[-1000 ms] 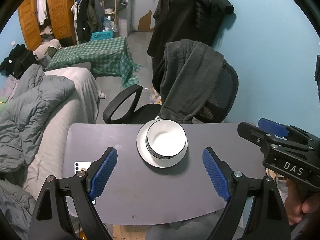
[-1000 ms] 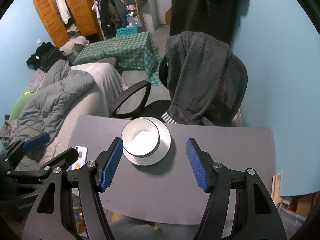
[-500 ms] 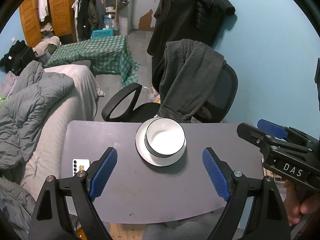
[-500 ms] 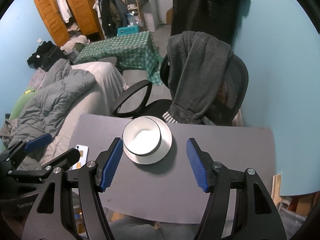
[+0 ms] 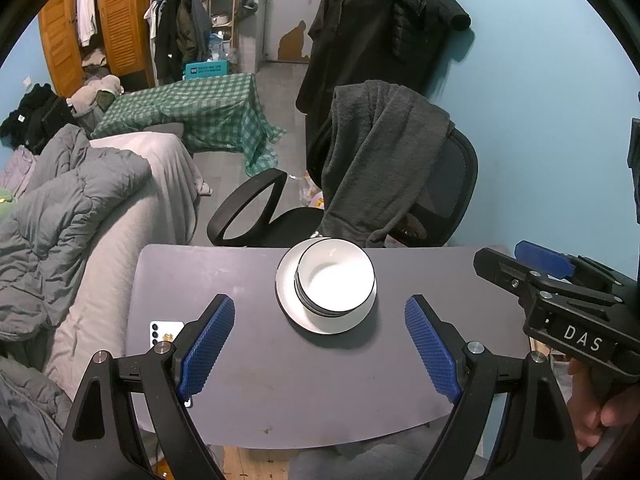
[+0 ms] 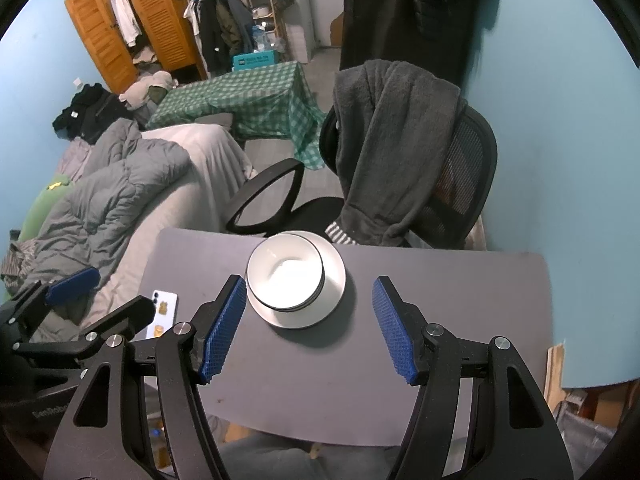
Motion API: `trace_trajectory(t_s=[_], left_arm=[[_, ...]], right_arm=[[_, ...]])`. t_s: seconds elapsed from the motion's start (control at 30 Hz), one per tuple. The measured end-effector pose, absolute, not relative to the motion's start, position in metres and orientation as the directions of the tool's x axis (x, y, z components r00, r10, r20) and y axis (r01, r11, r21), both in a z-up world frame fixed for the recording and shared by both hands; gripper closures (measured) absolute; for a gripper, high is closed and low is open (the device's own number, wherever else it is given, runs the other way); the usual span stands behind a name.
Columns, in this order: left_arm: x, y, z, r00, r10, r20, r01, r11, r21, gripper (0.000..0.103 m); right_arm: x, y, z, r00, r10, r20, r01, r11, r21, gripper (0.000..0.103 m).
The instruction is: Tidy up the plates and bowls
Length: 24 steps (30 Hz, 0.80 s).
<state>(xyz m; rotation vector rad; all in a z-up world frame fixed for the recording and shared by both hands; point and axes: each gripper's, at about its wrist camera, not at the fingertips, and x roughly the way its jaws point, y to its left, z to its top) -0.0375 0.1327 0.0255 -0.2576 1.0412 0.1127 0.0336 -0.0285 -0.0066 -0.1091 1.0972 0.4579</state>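
Both grippers, left (image 5: 320, 344) and right (image 6: 308, 328), hung spread above stacked bowls (image 5: 335, 282) on a plate (image 5: 286, 300); a careless lift risked toppling them.

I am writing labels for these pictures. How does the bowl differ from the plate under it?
The bowl is deep with tall walls; the plate is flat and shallow. The bowl is narrower, so the plate's rim shows around it. The bowl sits on the plate; the plate lies on the table. Both are white and round.
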Motion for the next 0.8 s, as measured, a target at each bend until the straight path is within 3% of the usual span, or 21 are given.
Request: trace_trajectory(t_s=[0.8], left_arm=[[-0.026, 0.137, 0.033, 0.494, -0.029, -0.869, -0.179, 0.975, -0.134, 0.015]], right_arm=[[0.041, -0.031, -0.011, 0.377, 0.292, -0.879, -0.389, 0.911, 0.136, 0.039]])
